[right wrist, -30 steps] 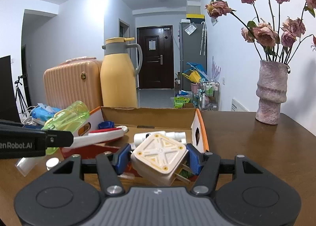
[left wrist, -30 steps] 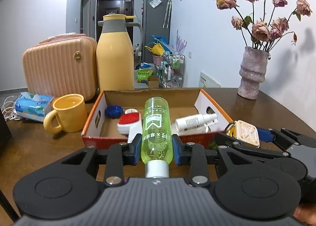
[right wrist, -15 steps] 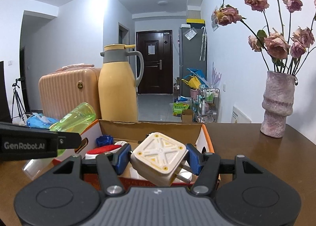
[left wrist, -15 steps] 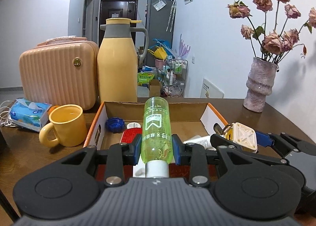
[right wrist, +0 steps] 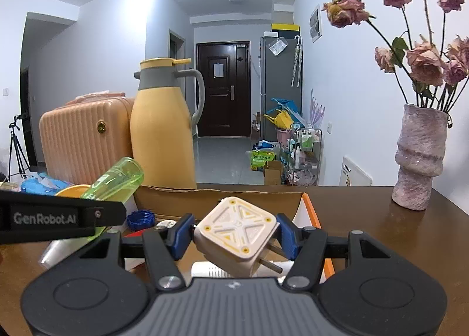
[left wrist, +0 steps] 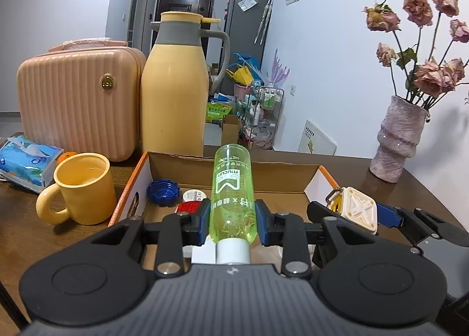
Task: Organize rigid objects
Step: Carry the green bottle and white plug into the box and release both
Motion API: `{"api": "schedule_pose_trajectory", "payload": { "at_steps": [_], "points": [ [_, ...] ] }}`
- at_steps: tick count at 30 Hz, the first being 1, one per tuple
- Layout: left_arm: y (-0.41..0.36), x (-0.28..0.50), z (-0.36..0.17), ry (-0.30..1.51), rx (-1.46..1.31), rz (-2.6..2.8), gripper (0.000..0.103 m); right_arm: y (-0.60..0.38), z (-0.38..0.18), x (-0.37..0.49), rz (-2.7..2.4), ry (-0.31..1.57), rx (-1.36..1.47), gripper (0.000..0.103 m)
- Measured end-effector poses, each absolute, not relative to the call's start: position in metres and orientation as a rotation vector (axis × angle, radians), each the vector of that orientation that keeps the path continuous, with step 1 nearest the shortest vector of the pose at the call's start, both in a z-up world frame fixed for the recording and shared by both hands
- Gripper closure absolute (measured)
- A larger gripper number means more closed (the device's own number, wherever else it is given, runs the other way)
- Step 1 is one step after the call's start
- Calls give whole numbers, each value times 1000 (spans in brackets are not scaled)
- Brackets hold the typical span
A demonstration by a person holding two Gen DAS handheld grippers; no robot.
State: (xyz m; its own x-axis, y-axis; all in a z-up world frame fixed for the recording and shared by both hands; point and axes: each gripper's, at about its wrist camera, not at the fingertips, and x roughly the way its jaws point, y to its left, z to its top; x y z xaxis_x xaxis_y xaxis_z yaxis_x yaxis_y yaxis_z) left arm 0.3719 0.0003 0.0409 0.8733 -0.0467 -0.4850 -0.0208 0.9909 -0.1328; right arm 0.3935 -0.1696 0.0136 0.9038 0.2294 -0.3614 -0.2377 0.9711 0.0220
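My left gripper [left wrist: 233,220] is shut on a clear green bottle [left wrist: 232,189] with a white cap, held lengthwise over the near part of an open cardboard box [left wrist: 234,164]. My right gripper [right wrist: 236,237] is shut on a cream square plug adapter [right wrist: 237,232] with yellow marks, its metal prongs pointing down to the right, above the box's right half [right wrist: 222,195]. From the left wrist view the adapter [left wrist: 356,211] shows to the right of the bottle. Inside the box lie a blue cap [left wrist: 162,191], a red and white item [left wrist: 190,205] and a white tube [right wrist: 211,271], partly hidden.
On the brown table stand a yellow mug [left wrist: 83,189], a tall yellow jug [left wrist: 174,101], a peach case [left wrist: 76,98] and a blue tissue pack [left wrist: 26,161] to the left and behind the box. A pink vase of dried roses [left wrist: 398,136] stands at right.
Both grippers have moved forward over the box with their objects still held. The box now lies closer beneath them and its front wall has dropped out of sight.
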Motion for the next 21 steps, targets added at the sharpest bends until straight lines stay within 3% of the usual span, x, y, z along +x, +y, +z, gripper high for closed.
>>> {"api": "schedule_pose_trajectory", "payload": {
  "at_steps": [21],
  "points": [
    [1, 442, 22, 627, -129, 2, 71, -165, -8, 457, 218, 469, -33, 44]
  ]
}}
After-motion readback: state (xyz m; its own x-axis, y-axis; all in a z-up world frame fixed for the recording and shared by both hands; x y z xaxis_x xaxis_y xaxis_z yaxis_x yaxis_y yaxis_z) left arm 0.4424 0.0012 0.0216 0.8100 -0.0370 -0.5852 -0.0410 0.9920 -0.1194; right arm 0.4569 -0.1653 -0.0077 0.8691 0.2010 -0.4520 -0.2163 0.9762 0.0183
